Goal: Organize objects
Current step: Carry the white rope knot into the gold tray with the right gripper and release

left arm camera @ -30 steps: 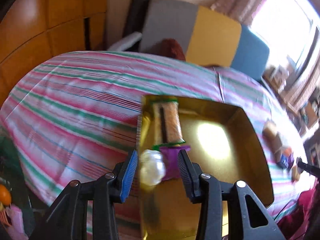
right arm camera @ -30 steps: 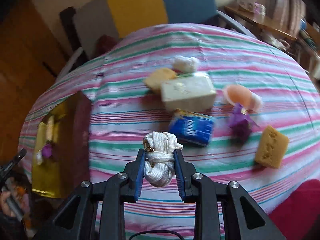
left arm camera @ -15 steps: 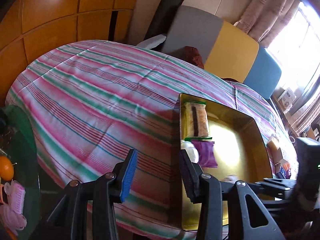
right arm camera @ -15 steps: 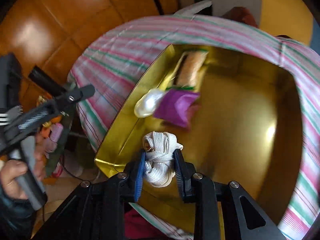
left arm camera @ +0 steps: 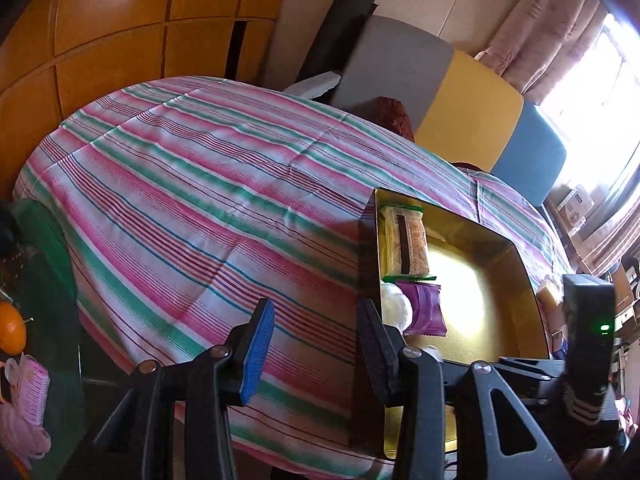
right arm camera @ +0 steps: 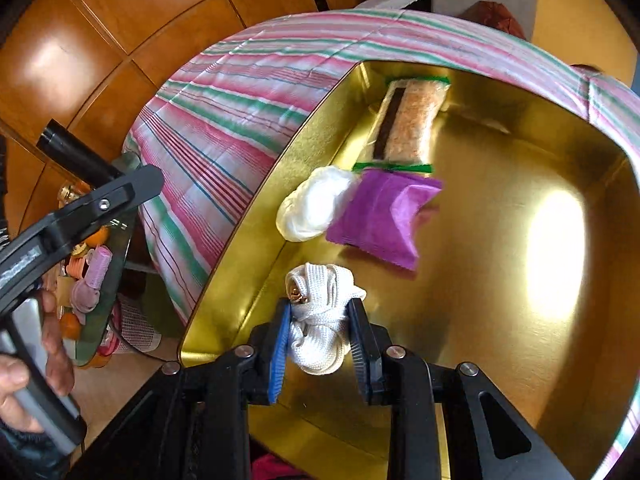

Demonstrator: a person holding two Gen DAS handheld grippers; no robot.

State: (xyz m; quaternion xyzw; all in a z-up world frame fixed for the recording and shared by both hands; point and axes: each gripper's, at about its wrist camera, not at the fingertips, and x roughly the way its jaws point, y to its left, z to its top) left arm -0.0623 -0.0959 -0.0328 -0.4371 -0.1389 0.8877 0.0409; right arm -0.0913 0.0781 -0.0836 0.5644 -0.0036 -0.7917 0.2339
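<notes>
Rope bundle, white and knotted, sits pinched in the right gripper low in frame, over the gold tray. Farther in lie a purple packet, a white ball and a wrapped bar. At left, the left gripper stands spread and empty.

Daylight pours in from the window at the upper right of the left view, washing it out to white. It throws a bright glare patch on the gold tray's floor near its right wall. Both fisheye views bend straight lines and darken at the corners; the purple packet looks slightly smeared.
</notes>
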